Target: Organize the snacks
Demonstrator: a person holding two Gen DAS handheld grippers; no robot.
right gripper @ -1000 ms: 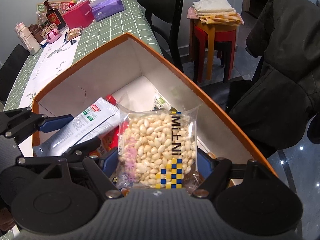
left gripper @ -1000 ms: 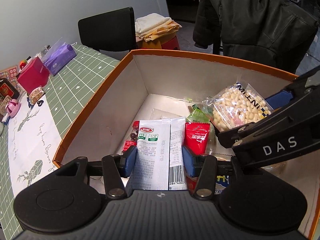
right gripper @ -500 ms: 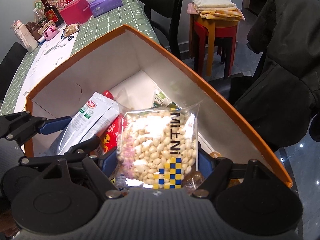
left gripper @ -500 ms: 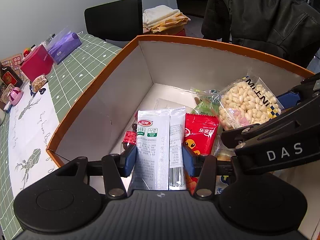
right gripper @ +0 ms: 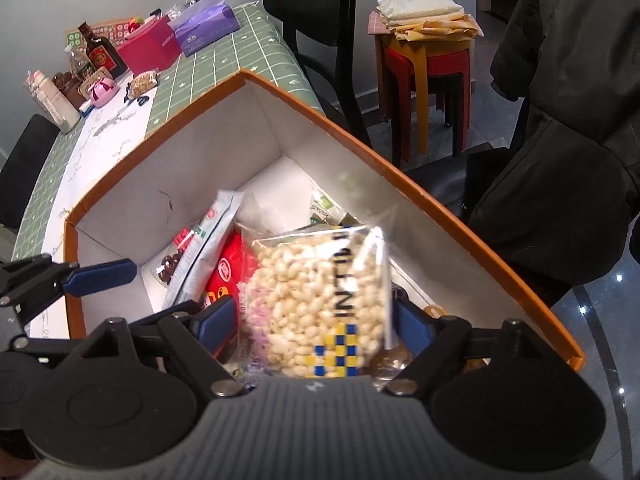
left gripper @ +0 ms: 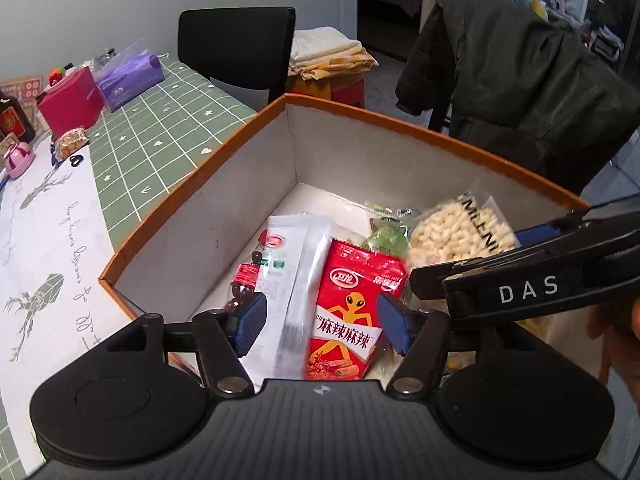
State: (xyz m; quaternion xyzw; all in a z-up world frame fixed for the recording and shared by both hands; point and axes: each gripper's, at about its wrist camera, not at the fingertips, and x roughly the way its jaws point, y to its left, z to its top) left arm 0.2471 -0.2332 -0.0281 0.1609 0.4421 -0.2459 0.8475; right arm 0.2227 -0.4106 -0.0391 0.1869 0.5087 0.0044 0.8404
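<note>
Both grippers hang over an orange-rimmed box with white inner walls. My left gripper is opening its jaws; a white packet and a red snack packet lie between the blue pads without being pressed. My right gripper is also opening; a clear bag of pale puffed snack sits blurred between its pads, free of both. That bag also shows in the left wrist view, behind the right gripper's black arm. A green packet and a dark-bead pack rest on the box floor.
The box stands on a table with a green grid cloth. At its far end are a red box, a purple tissue pack, a bottle and small items. Black chairs, a coat-draped chair and stacked stools stand beyond.
Both sets of jaws have widened. The white packet has left the left pads and leans in the box; the puffed bag has slipped lower between the right pads. The left gripper has risen and rolled slightly.
</note>
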